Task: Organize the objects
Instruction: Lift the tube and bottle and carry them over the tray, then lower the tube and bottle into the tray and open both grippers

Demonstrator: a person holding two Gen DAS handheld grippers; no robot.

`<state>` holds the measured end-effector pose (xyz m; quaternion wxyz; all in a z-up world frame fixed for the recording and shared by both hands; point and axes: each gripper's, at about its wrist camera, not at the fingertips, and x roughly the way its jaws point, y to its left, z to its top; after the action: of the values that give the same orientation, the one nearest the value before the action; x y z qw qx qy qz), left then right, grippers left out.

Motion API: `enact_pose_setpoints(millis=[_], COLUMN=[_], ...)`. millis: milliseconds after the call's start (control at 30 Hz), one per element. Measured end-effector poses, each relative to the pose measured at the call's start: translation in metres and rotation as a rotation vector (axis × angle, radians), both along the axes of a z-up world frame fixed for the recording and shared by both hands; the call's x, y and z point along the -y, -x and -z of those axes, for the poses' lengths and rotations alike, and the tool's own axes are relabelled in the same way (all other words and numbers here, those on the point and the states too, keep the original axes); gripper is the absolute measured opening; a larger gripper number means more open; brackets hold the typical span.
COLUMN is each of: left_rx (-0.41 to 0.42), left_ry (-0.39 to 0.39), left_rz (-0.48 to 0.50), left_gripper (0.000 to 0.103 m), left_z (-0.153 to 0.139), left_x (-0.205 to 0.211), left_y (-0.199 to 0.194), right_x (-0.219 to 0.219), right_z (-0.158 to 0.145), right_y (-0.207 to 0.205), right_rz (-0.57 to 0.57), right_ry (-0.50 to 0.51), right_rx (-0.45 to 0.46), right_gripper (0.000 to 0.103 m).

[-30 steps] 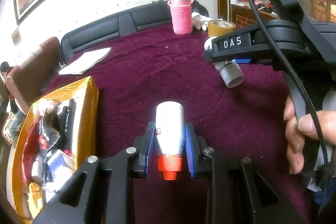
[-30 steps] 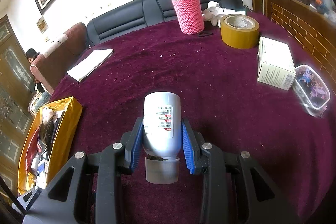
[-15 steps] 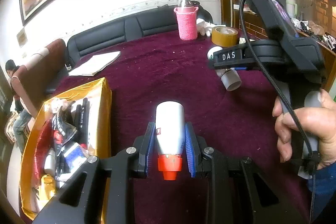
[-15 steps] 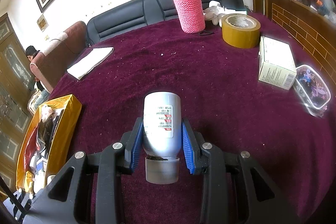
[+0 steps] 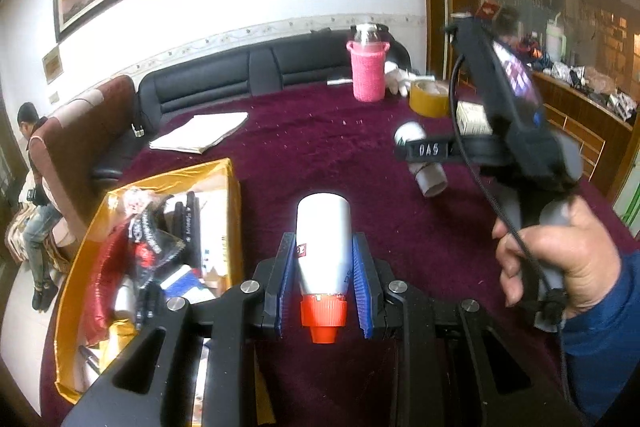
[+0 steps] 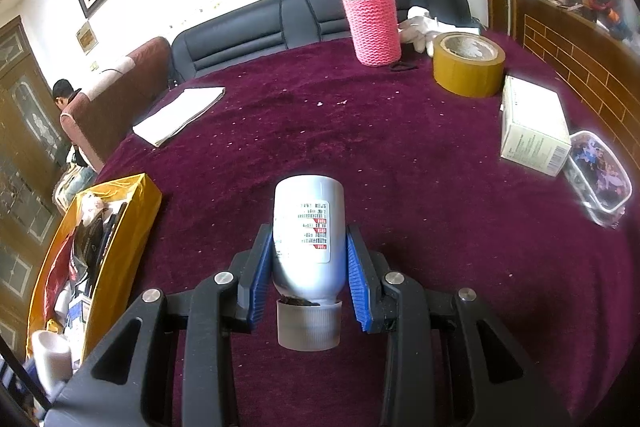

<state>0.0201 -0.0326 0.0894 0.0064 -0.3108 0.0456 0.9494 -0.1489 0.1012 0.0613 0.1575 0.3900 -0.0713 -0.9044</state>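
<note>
My left gripper (image 5: 323, 279) is shut on a white bottle with an orange-red cap (image 5: 323, 247), held above the maroon table. My right gripper (image 6: 307, 271) is shut on a white bottle with a translucent cap (image 6: 308, 239), also held above the table. In the left wrist view the right gripper and its bottle (image 5: 424, 163) show at the right, held by a hand. A gold box (image 5: 230, 183) full of packets and small items lies at the left; it also shows in the right wrist view (image 6: 132, 223).
At the table's far side stand a pink knitted flask (image 6: 372, 23), a roll of brown tape (image 6: 468, 65), white gloves (image 6: 420, 27) and a paper pad (image 6: 180, 113). A white carton (image 6: 532, 125) and a clear plastic tub (image 6: 598, 177) lie at the right. A black sofa is behind.
The left gripper has pulled back and risen, so the gold box and more of the room show. The right gripper has shifted slightly. Both stay shut on their bottles.
</note>
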Motion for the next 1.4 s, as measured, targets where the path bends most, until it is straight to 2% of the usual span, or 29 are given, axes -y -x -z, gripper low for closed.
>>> enact_pose_setpoints(millis=[267, 467, 633, 800, 1067, 1400], left_rx=[-0.03, -0.034, -0.011, 0.027, 0.072, 0.114], left_ry=[-0.068, -0.133, -0.188, -0.232, -0.258, -0.291], left_rz=[-0.022, -0.093, -0.185, -0.253, -0.261, -0.264], left_gripper=[0.023, 0.023, 0.023, 0.023, 0.023, 0.023], left_z=[-0.015, -0.017, -0.007, 0.01, 0.029, 0.038], left_x=[0.035, 0.082, 0.131, 0.17, 0.184, 0.192], left_y=[-0.017, -0.024, -0.029, -0.025, -0.014, -0.008], right_x=[0.027, 0.069, 0.114, 0.161, 0.21, 0.238], right_z=[-0.014, -0.026, -0.033, -0.028, -0.01, 0.004], right_y=[-0.019, -0.034, -0.038, -0.03, -0.007, 0.014], right_rz=[-0.068, -0.167, -0.248, -0.308, -0.343, -0.349], right_ry=[0.068, 0.117, 0.108, 0.086, 0.048, 0.012], right_rx=[0.002, 0.015, 0.018, 0.046, 0.111, 0.166], right_gripper=[0.032, 0.032, 0.032, 0.032, 0.032, 0.032])
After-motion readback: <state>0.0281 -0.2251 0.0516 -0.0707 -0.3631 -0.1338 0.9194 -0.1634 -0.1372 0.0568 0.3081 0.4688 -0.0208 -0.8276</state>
